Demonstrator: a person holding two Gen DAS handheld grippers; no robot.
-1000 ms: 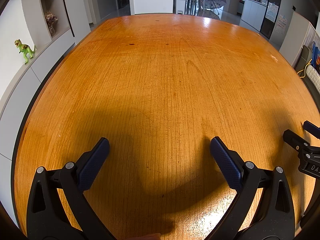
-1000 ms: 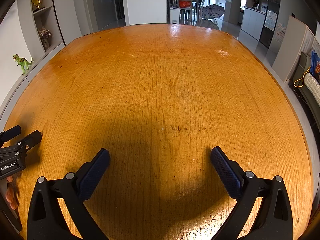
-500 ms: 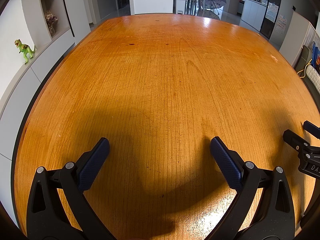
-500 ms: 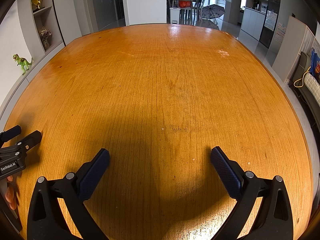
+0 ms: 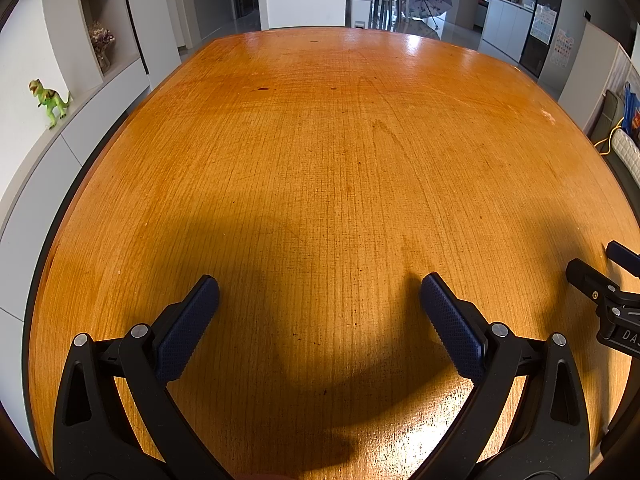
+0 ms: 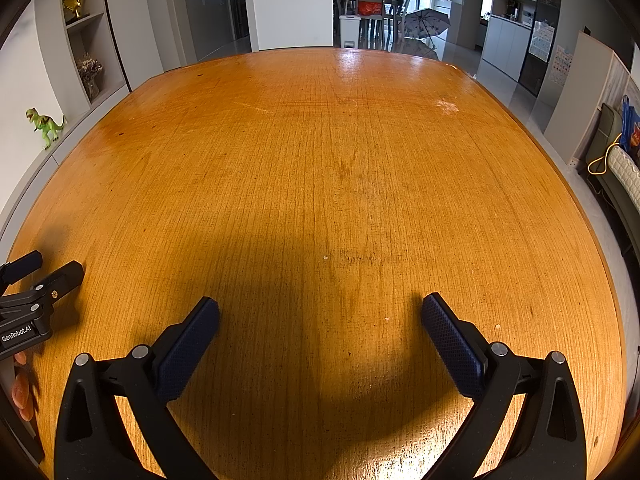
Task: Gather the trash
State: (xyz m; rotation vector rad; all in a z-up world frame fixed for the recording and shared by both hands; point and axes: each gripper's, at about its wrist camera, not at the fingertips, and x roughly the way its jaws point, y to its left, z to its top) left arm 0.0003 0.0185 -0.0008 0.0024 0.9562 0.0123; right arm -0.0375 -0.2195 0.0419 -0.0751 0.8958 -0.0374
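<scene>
Your left gripper (image 5: 319,292) and right gripper (image 6: 320,314) both hover spread wide, holding nothing, above the wooden bench (image 5: 340,160).

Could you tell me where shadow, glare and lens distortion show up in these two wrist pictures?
Left wrist view: a broad shadow lies on the table ahead of the open left gripper; the fisheye bows the table edges. Right wrist view: the same kind of shadow ahead of the open right gripper, glare on the far edge; both sharp.
</scene>
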